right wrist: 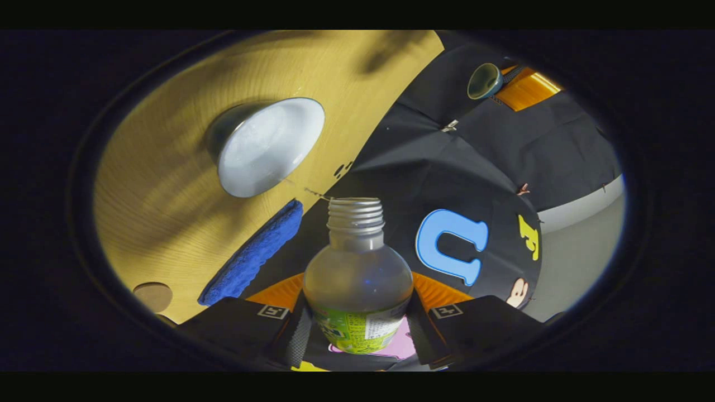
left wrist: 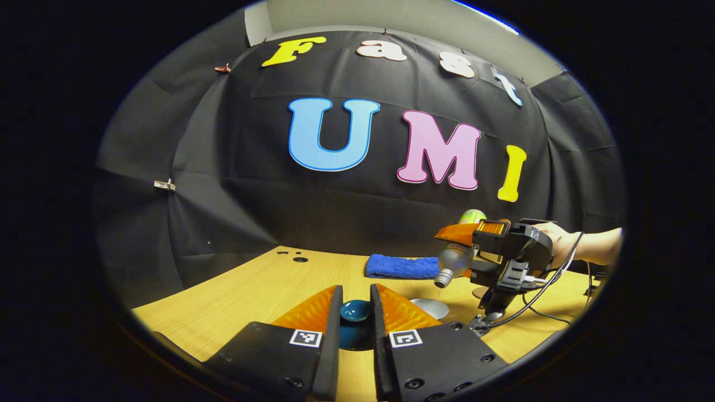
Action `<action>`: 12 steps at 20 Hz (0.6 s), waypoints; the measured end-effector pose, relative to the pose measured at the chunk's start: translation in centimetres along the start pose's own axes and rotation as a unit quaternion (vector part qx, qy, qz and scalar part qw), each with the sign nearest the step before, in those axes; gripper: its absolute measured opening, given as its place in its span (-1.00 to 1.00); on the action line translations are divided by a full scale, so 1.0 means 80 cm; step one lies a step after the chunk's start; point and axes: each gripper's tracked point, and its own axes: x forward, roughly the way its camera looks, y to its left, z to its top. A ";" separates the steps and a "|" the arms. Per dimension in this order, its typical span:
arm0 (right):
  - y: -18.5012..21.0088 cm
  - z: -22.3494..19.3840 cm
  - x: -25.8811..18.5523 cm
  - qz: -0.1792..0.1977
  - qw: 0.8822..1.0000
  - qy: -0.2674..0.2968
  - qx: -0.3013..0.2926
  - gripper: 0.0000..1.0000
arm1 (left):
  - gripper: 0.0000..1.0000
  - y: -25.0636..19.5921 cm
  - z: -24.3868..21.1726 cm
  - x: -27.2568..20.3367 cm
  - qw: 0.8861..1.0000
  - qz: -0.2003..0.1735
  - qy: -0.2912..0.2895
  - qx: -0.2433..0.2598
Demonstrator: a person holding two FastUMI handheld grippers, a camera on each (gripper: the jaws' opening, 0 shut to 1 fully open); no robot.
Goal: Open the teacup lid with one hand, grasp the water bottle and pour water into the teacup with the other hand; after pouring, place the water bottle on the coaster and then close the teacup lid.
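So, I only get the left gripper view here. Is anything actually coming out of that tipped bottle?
Observer: The right gripper view looks along the water bottle. Its mouth is uncapped, and I see no stream leaving it.
Operator: Is the teacup right under it?
Observer: The teacup stands open on the table, off to one side of the bottle's mouth in that view.
Operator: And the coaster?
Observer: The coaster lies near the blue cloth, with nothing on it.
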 end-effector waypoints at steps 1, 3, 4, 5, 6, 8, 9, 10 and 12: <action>0.001 0.002 -0.002 0.002 1.000 -0.001 0.000 0.53 | -0.41 -0.002 -0.002 0.000 1.000 -0.003 0.000 -0.002; 0.000 0.005 -0.002 0.003 1.000 -0.002 -0.003 0.53 | -0.41 -0.002 -0.002 -0.001 1.000 -0.005 -0.001 -0.006; 0.000 0.006 -0.002 0.002 1.000 -0.003 -0.003 0.53 | -0.41 -0.002 -0.003 -0.001 1.000 -0.005 0.000 -0.006; 0.000 0.007 -0.002 0.002 1.000 -0.003 -0.003 0.53 | -0.41 -0.002 -0.004 -0.002 1.000 -0.004 0.001 -0.005; -0.001 0.009 -0.001 0.001 1.000 -0.003 -0.003 0.53 | -0.41 0.000 -0.003 -0.002 1.000 -0.003 0.001 -0.005; -0.001 0.012 -0.002 0.002 1.000 -0.004 -0.003 0.53 | -0.41 0.002 -0.003 -0.003 1.000 -0.001 0.001 -0.006; -0.001 0.012 -0.002 0.002 1.000 -0.004 -0.003 0.53 | -0.41 0.002 -0.004 -0.004 1.000 0.000 0.001 -0.006; 0.000 0.012 -0.002 0.002 1.000 -0.003 -0.003 0.53 | -0.41 0.002 -0.003 -0.005 1.000 0.001 0.001 -0.005; 0.003 0.011 -0.002 0.007 1.000 0.000 0.005 0.54 | -0.41 0.003 -0.003 -0.007 1.000 0.003 0.001 -0.006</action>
